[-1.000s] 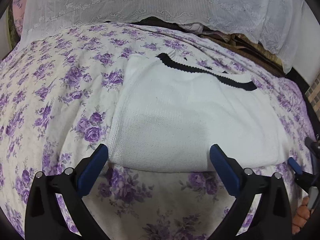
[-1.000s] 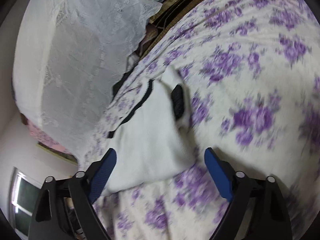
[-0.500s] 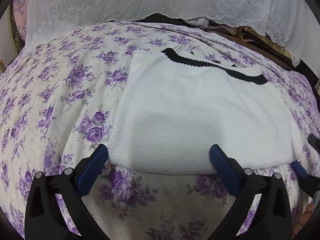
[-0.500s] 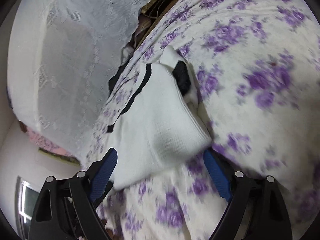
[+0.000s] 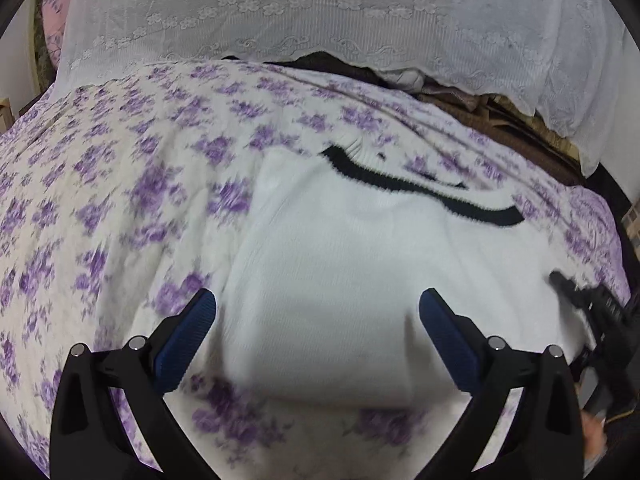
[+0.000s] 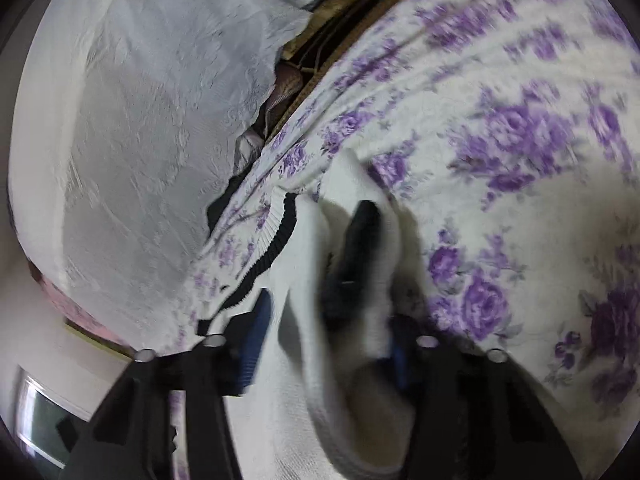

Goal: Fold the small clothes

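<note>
Now white sweater (image 5: 360,280) flat, black-trimmed edge (image 5: 420,188) pointing away.

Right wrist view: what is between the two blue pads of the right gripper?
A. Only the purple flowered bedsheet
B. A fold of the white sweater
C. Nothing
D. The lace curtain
B: the right gripper has just been closing, and a thick fold of the white sweater sits between its blue pads.

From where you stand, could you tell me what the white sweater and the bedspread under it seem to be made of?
Sweater: looks like soft knitted yarn, matte; fine knit texture and a ribbed black-trimmed edge show. Bedspread: apparently thin printed woven cloth, matte, with purple flowers and creases.
</note>
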